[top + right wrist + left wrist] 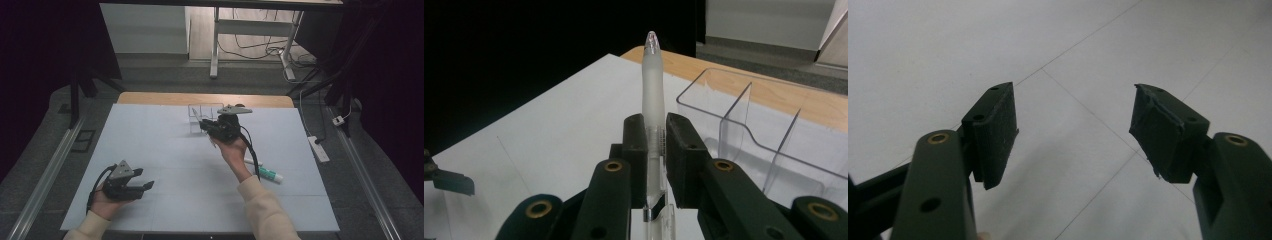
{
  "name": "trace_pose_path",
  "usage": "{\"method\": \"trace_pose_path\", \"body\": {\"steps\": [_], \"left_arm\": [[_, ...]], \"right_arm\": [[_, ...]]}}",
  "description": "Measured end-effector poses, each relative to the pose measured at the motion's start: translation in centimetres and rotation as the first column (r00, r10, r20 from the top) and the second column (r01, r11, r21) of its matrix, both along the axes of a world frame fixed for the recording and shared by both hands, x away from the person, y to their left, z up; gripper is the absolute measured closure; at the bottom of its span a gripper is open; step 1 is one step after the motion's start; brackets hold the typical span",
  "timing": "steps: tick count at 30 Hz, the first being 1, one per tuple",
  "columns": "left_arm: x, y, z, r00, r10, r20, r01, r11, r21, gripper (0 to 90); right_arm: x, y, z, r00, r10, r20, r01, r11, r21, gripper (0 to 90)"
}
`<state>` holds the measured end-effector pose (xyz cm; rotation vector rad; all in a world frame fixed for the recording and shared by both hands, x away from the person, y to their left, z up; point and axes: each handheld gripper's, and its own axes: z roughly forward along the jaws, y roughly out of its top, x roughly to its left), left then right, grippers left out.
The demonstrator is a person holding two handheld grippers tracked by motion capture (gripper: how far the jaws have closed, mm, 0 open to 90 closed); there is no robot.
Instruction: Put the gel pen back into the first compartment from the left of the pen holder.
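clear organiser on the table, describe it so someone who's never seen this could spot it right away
Start at the pale blue mat covering the table, then go to its far edge. The clear organiser stands there beside the right gripper, which holds a frosted pen. Transparent walls and inner dividers set it apart.

My right gripper (655, 150) has black jaws with brass-coloured rivets, pinching a frosted clear pen (653, 95); the organiser (769, 130) is see-through, the table sheet (165, 150) pale blue-white with thin grey lines, my sleeves (265, 210) cream, the tube (270, 174) white and green
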<state>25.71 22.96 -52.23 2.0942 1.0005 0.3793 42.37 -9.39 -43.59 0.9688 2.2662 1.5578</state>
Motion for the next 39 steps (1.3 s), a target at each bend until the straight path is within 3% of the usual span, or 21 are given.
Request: {"method": "trace_pose_path", "body": {"steps": [17, 39], "left_arm": [[0.0, 0.2, 0.0, 1.0000, 0.004, 0.004, -0.004, 1.0000, -0.006, 34.9], [0.1, 0.3, 0.0, 1.0000, 0.008, 0.001, -0.008, 0.9998, -0.016, 34.9]], "right_arm": [[0.9, 0.6, 1.4, 0.9992, -0.008, 0.039, 0.007, 0.9993, 0.038, 79.2], [3.6, 2.3, 2.5, 0.9957, -0.041, 0.083, 0.036, 0.9978, 0.055, 79.2]]}}
